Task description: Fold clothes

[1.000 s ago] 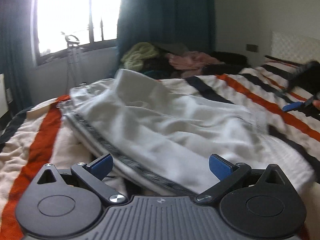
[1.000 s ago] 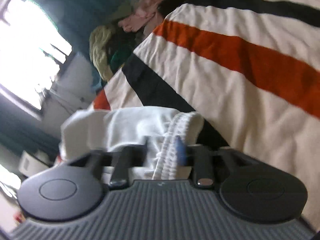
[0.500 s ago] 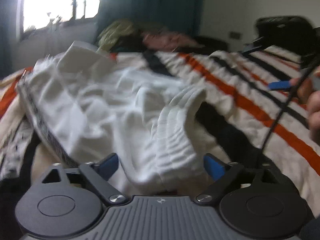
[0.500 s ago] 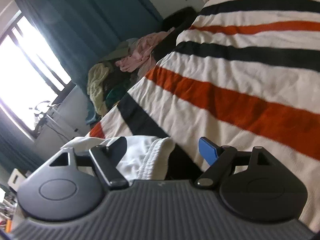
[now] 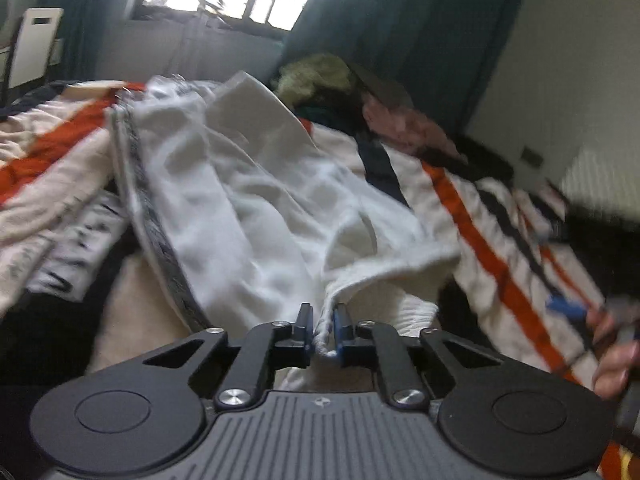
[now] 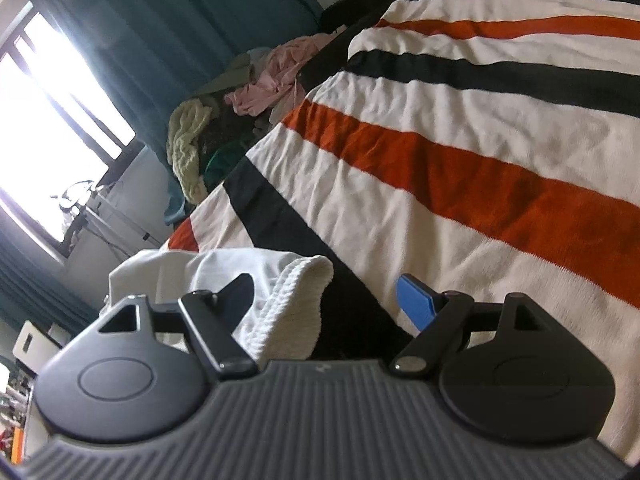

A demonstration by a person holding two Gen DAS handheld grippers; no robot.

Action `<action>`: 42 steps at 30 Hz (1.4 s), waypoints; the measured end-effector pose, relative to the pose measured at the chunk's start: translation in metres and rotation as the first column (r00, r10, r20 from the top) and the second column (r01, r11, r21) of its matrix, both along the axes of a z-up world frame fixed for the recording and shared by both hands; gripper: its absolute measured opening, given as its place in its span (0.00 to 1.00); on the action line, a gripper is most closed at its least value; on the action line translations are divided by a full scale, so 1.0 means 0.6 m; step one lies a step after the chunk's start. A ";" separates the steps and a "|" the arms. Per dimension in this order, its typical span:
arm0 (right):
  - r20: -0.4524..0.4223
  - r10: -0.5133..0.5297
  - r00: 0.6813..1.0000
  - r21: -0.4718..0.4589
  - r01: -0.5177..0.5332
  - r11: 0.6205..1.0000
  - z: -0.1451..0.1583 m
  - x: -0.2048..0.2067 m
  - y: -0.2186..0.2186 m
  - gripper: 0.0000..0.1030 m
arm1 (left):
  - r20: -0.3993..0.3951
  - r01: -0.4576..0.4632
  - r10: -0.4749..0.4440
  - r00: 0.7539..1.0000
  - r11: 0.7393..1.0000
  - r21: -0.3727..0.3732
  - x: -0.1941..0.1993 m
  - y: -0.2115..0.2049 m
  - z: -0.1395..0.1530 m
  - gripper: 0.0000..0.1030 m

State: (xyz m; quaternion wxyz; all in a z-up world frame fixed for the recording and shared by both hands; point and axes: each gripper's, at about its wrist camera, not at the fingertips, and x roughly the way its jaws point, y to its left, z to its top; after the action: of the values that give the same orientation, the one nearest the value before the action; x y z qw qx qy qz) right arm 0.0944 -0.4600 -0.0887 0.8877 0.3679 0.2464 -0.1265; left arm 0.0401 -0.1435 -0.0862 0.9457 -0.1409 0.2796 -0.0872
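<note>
White trousers with a grey patterned side stripe lie rumpled across the striped bedspread. My left gripper is closing, and its pads pinch the edge of the white cloth beside the ribbed waistband. In the right wrist view, my right gripper stands open just above the bed. The ribbed waistband lies by its left finger, and the pads do not press on it. A blurred hand with a blue pad shows at the right edge of the left wrist view.
A heap of yellow-green and pink clothes sits at the far side of the bed under dark teal curtains. A black-and-white patterned garment lies left of the trousers. A pale chair stands by the bright window.
My left gripper went from wide open to pinching the white cloth's edge, shifting sideways and rolling. My right gripper let go of the waistband, opened and drew back a little.
</note>
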 end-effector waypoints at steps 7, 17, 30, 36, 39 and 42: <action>-0.017 0.111 0.994 -0.045 -0.112 0.993 0.003 0.016 0.032 0.79 | 0.201 -0.137 0.134 0.970 0.991 -0.001 0.032 0.157 0.144 0.06; 0.056 0.328 0.943 -0.098 -0.322 0.942 0.022 0.046 0.138 0.79 | 0.484 -0.230 0.083 0.871 0.940 0.253 0.134 0.270 0.430 0.00; -0.180 0.500 0.847 -0.321 -0.531 0.785 -0.015 0.095 0.269 0.78 | -0.032 -0.029 0.032 0.999 0.994 0.105 0.116 0.300 0.146 0.21; -0.195 0.445 0.874 -0.379 -0.486 0.787 -0.051 0.148 0.288 0.76 | -0.070 -0.079 0.076 0.995 0.996 -0.041 0.092 0.366 0.091 0.44; -0.113 0.402 0.909 -0.370 -0.414 0.832 -0.047 0.156 0.278 0.76 | -0.091 -0.065 0.059 0.994 0.995 -0.071 0.093 0.373 0.068 0.45; -0.063 0.401 0.914 -0.363 -0.395 0.844 -0.048 0.164 0.279 0.38 | -0.087 -0.021 0.012 0.996 0.994 -0.108 0.091 0.368 0.052 0.47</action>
State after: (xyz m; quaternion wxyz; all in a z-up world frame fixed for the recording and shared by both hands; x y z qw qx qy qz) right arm 0.1929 -0.2927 -0.1175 0.9494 0.1367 0.2822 0.0194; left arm 0.0944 0.0770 -0.0552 0.9244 -0.1982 0.3137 -0.0883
